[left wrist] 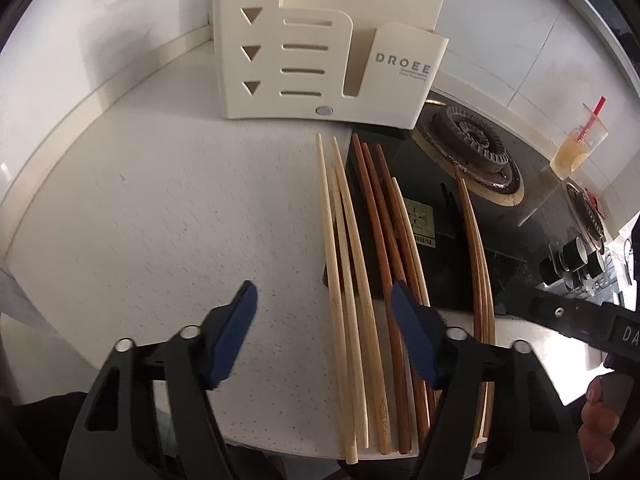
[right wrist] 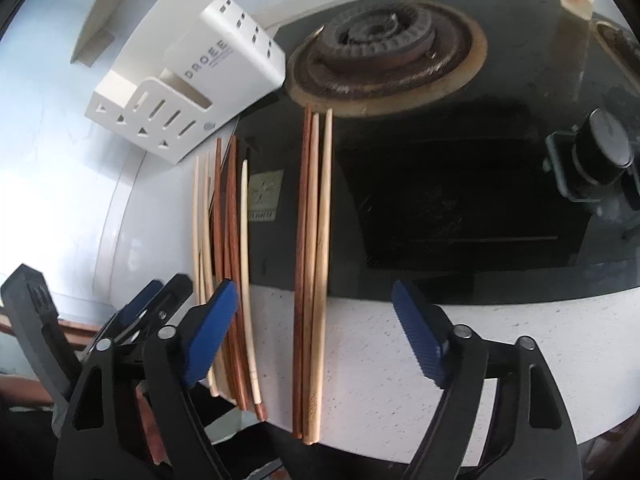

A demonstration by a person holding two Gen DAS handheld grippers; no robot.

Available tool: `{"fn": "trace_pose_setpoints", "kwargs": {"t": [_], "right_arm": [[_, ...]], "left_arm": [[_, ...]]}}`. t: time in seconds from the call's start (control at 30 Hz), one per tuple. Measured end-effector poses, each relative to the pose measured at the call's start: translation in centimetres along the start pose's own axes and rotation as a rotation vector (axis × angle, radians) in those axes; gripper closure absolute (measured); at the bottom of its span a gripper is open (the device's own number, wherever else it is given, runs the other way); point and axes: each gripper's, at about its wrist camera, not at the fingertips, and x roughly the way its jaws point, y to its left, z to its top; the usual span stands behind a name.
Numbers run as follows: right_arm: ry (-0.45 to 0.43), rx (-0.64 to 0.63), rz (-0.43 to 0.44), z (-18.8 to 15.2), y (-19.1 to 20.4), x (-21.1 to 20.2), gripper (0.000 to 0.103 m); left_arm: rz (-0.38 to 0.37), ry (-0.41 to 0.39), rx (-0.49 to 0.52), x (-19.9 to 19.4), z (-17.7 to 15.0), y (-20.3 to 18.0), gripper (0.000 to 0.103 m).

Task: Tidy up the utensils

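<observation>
Several wooden chopsticks lie side by side across the edge between the white counter (left wrist: 160,220) and the black glass stove. In the left wrist view, pale chopsticks (left wrist: 344,260) lie between the fingers of my left gripper (left wrist: 324,296), which is open above them; dark brown chopsticks (left wrist: 384,240) run just inside its right pad. In the right wrist view my right gripper (right wrist: 316,292) is open over a trio of chopsticks (right wrist: 312,220), one dark and two light, with no pad touching them. A cream slotted utensil holder (left wrist: 280,60) (right wrist: 180,92) stands at the back of the counter.
A gas burner (left wrist: 472,148) (right wrist: 380,40) sits on the stove just right of the holder, with black knobs (right wrist: 600,152) further right. A plastic cup with a red straw (left wrist: 580,148) stands behind the stove. A hand (left wrist: 600,420) shows at the lower right.
</observation>
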Motion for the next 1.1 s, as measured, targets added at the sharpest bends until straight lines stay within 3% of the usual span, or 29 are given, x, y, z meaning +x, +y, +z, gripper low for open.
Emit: {"fn": "trace_pose_setpoints", "kwargs": {"t": [0.13, 0.53, 0.7, 0.93, 1.1], "right_arm": [[0.010, -0.014, 0.005, 0.0, 0.1, 0.3, 0.036], [0.080, 0.010, 0.062, -0.7, 0.0, 1.0, 0.053], [0.082, 0.019, 0.081, -0.6, -0.1, 0.9, 0.061], [0.100, 0.034, 0.101, -0.5, -0.3, 1.4, 0.064], [0.096, 0.040, 0.105, -0.5, -0.7, 1.4, 0.070]], "left_arm": [[-0.045, 0.035, -0.018, 0.6, 0.0, 0.2, 0.052], [-0.164, 0.107, -0.052, 1.4, -0.1, 0.0, 0.059], [-0.128, 0.109, -0.048, 1.3, 0.0, 0.1, 0.059], [-0.118, 0.133, -0.043, 1.8, -0.1, 0.2, 0.060], [-0.124, 0.139, -0.054, 1.9, 0.0, 0.6, 0.071]]}}
